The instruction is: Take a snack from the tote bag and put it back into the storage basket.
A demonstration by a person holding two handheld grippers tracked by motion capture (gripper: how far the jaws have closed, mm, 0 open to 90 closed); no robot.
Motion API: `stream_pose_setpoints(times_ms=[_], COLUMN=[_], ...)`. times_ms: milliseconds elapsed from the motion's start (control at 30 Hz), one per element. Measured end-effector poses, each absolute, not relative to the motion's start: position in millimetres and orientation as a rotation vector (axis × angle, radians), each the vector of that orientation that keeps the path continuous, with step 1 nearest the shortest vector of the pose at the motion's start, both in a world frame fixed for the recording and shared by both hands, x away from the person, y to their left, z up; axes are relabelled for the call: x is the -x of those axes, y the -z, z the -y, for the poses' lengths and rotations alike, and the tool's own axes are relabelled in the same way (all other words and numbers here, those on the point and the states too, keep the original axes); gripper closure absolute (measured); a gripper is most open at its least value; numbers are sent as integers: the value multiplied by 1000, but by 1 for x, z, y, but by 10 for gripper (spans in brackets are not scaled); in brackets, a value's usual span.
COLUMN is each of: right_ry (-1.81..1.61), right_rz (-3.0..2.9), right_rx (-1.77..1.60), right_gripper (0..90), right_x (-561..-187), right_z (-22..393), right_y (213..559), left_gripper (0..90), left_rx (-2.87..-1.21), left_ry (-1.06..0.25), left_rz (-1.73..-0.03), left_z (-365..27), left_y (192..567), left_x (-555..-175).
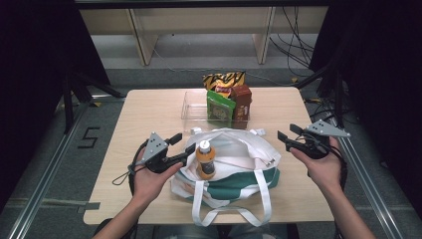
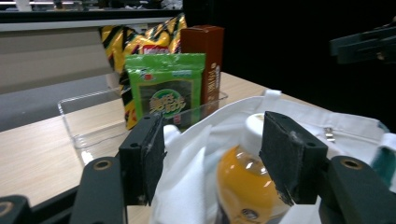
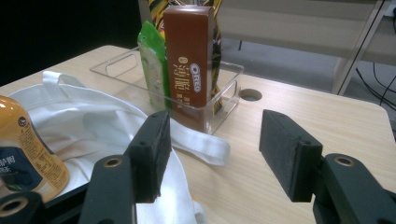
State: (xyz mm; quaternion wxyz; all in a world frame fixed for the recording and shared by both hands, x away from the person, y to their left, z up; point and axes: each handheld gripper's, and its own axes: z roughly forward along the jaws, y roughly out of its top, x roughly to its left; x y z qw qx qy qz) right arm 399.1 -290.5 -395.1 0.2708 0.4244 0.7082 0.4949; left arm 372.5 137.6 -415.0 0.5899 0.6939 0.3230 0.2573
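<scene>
**Both Grippers Open Beside the Tote Bag and Juice Bottle**

While I hold both grippers over the table, the orange juice bottle stands upright in the mouth of the white and green tote bag, which lies on the near half of the wooden table. My left gripper sits at the bag's left edge, just beside the bottle. In the left gripper view its jaws stand wide apart, with the bottle and a fold of white bag fabric seen between them; whether the pads touch either one I cannot tell, and nothing is clamped.

My right gripper hovers off the bag's right edge, apart from it. In the right gripper view its jaws are spread with bare tabletop and a white bag handle beyond them; it holds nothing.

Behind the bag stands a clear plastic bin. Its right end holds three upright items: a green seaweed snack packet, a brown Oreo box just right of it, and a yellow and black chip bag behind both.
</scene>
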Motion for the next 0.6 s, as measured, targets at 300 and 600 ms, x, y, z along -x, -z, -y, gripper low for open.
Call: stream_pose_setpoints(times_ms=[300,600], right_ry=[-1325,-1322], right_rz=[-1914,-1912], right_rx=[-1143,-1149], right_gripper=[439,438], right_x=[-400,-401], right_z=[291,290], right_y=[397,398], left_gripper=[407,428], left_rx=[-1639,-1692], left_ry=[-537,-540], left_rz=[-698,-711], left_z=[-115,-98], left_y=[413,421], left_x=[-366,-375])
